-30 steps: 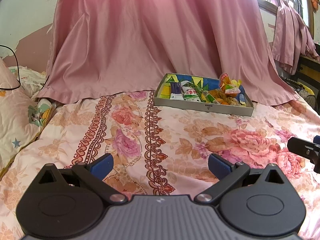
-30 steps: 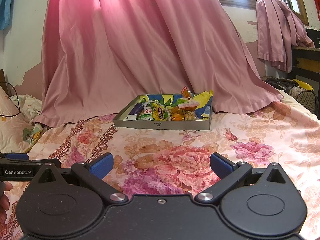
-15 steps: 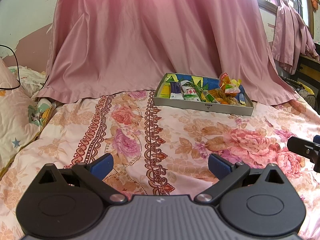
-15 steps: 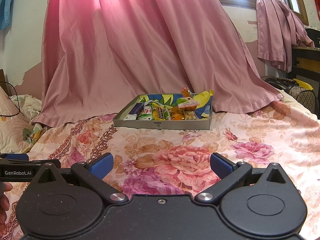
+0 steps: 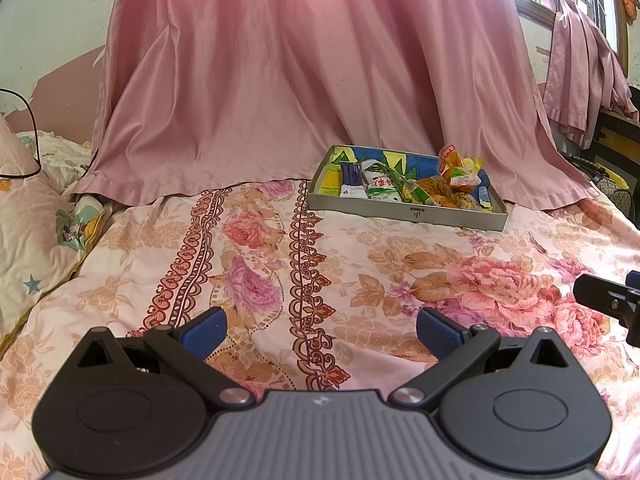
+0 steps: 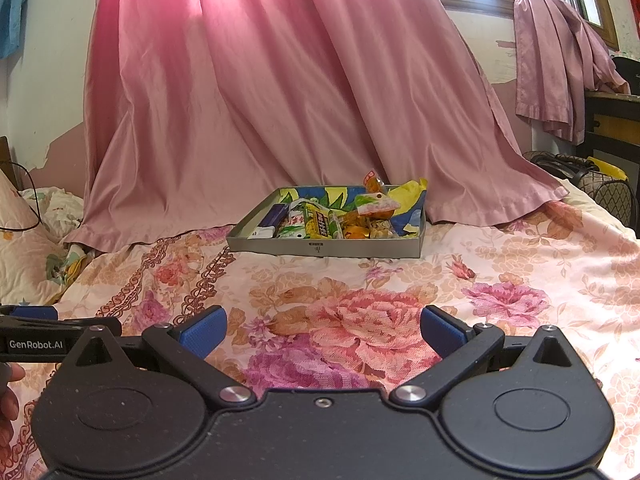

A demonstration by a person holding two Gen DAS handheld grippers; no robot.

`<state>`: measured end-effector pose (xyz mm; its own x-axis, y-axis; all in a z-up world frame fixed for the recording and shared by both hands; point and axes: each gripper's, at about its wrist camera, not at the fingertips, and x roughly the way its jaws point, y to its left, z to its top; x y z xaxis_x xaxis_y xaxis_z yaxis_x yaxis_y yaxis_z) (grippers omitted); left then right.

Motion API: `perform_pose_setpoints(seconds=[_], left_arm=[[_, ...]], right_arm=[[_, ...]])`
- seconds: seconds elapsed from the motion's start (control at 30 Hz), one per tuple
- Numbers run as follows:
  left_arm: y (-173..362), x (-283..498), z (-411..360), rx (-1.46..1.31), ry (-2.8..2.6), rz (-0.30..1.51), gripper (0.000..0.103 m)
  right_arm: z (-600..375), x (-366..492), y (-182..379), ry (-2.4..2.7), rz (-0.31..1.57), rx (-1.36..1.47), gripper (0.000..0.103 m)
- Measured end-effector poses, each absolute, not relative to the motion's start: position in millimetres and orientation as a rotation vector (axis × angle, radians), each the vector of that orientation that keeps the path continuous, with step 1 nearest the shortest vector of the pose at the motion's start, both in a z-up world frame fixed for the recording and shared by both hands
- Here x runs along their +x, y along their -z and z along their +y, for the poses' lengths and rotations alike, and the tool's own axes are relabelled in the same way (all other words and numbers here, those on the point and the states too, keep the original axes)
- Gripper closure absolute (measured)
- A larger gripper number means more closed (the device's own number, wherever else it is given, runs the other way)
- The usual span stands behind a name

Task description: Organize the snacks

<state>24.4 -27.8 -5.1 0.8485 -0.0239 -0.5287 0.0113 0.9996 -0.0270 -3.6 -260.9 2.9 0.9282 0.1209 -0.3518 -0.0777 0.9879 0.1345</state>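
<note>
Left gripper (image 5: 318, 326) and right gripper (image 6: 322, 328) hover level over the bedspread (image 5: 360, 264) — jaws apart, empty — facing the snack tray (image 6: 324, 247).

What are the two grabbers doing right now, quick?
Left gripper: open, holding nothing.
Right gripper: open, holding nothing.

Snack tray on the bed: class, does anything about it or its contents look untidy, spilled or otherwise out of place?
Nothing has spilled onto the floral bedsheet. Inside the snack tray, though, the packets are jumbled: they overlap at odd angles, and an orange packet and a yellow wrapper poke above the rim at the far right. Both tools hover open, well short of it.
</note>
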Motion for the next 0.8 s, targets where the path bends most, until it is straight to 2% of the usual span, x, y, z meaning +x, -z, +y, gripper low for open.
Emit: perform_pose_setpoints(seconds=[0.8], left_arm=[[5.5,25.3,-33.2,-0.037,0.034,0.606,0.000]], right_arm=[[-261.4,-2.8,-3.0,-0.101,0.369,0.119,0.001]])
